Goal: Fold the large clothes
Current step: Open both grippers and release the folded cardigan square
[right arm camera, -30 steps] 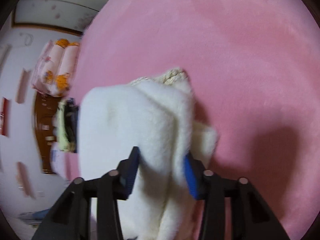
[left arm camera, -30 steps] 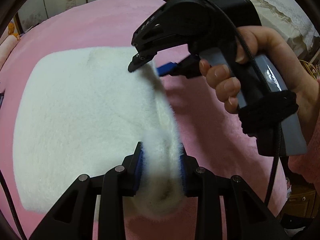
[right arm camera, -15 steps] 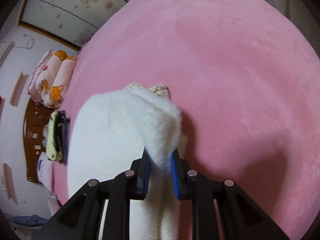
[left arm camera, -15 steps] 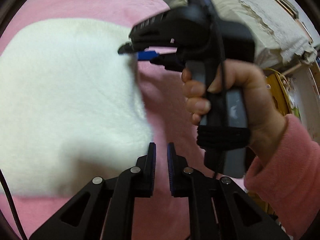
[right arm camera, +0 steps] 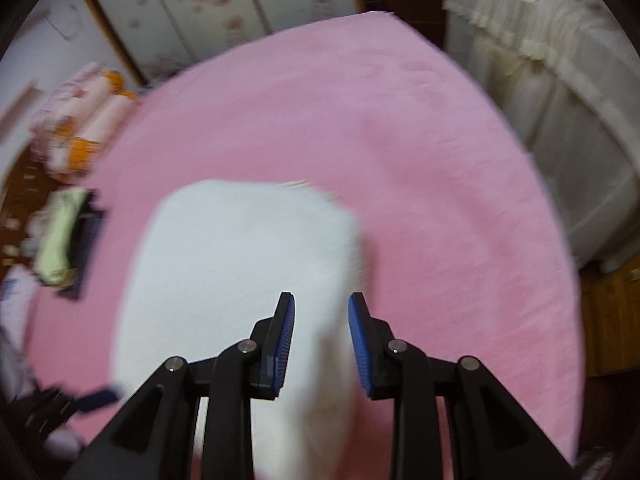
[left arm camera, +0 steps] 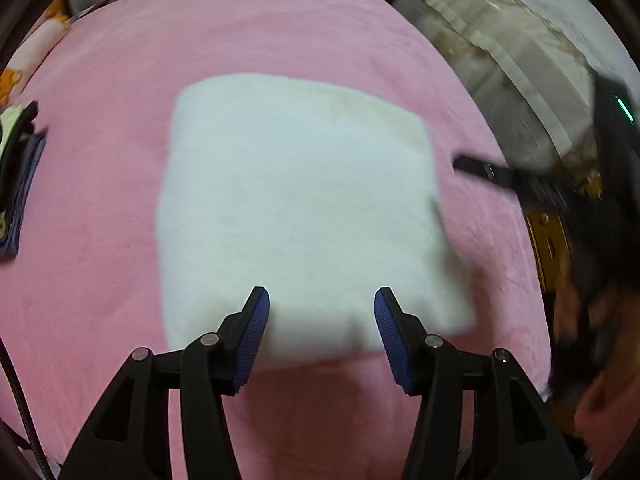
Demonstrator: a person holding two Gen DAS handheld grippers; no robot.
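A white fluffy garment (left arm camera: 292, 208) lies folded into a flat rectangle on the pink bed cover (left arm camera: 120, 60). My left gripper (left arm camera: 322, 312) is open and empty, raised above the garment's near edge. My right gripper (right arm camera: 321, 312) is open too, above the garment (right arm camera: 240, 264) near its right edge; nothing is held between its blue pads. The right gripper also shows blurred at the right of the left wrist view (left arm camera: 520, 180).
A stack of dark and pale folded clothes (right arm camera: 68, 240) lies at the bed's left edge. Pink and orange pillows (right arm camera: 80, 120) lie beyond it. A cream lace-covered bed or sofa (right arm camera: 560, 100) stands to the right. Wardrobe doors (right arm camera: 224, 4) are behind.
Both grippers let go of the white garment, opened and pulled back and up. The garment now lies flat on the bed. The right gripper moved away to the right.
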